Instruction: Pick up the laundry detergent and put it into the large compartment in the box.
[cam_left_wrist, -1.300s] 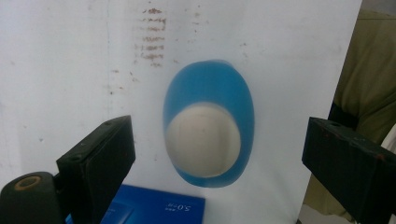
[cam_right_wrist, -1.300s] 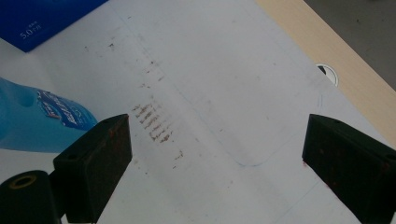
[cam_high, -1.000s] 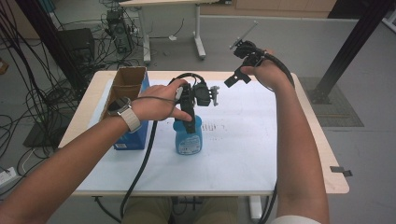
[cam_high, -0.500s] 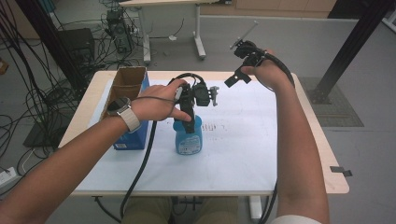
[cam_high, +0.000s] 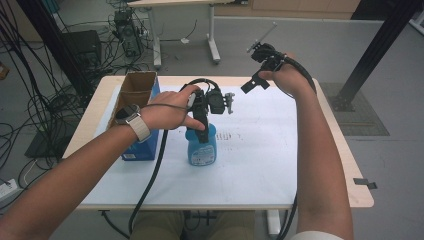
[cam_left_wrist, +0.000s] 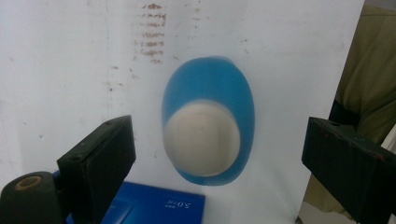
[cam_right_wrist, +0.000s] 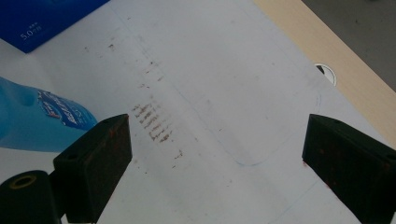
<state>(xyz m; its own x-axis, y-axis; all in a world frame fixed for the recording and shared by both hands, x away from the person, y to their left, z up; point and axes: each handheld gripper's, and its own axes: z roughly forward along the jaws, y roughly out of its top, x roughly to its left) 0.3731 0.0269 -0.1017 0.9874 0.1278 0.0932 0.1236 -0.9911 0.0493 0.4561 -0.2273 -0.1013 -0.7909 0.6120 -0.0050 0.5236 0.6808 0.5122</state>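
The blue bottle (cam_high: 202, 149) stands upright on the white sheet (cam_high: 260, 150), one of its kind, directly under the left gripper (cam_left_wrist: 215, 154), whose jaws stand wide apart on either side of the bottle's white cap (cam_left_wrist: 201, 139), touching nothing. The right gripper (cam_right_wrist: 215, 154) is held high over the far right of the sheet, jaws likewise spread and empty. One blue box (cam_high: 142, 127), its cardboard top open, stands just left of the bottle. One wooden table (cam_high: 345, 165) carries the sheet; grey floor, cables and a second table lie beyond.
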